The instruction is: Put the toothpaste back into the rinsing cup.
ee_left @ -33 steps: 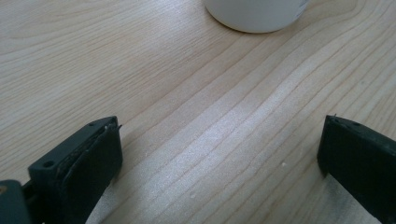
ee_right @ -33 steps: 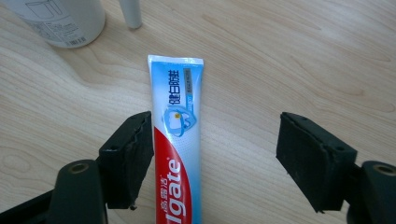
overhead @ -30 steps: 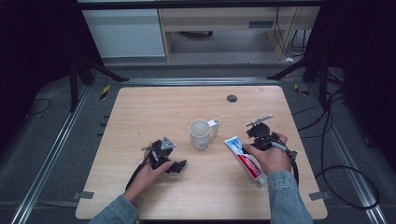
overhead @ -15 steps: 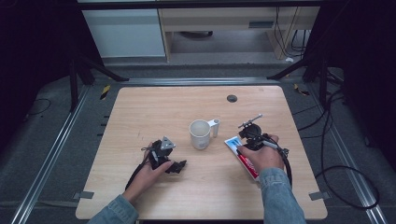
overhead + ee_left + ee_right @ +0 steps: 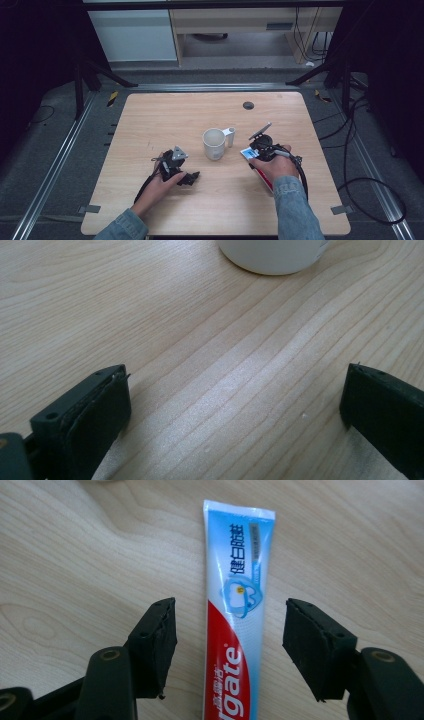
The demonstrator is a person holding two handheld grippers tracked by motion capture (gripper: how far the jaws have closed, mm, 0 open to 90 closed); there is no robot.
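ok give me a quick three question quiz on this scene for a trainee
1. True or false: the right gripper already squeezes the toothpaste tube.
2. What stands on the table between the two grippers: A a bowl, B a white mug, C a bottle?
3. What lies between the jaws of the left gripper?

Key: 1 false, the tube lies flat between the jaws, which stand apart from it. 2 B. 3 bare wood.

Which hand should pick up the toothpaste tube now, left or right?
Right. The right gripper already straddles the toothpaste tube, jaws open on either side with gaps. The left gripper rests open on bare table on the mug's far side.
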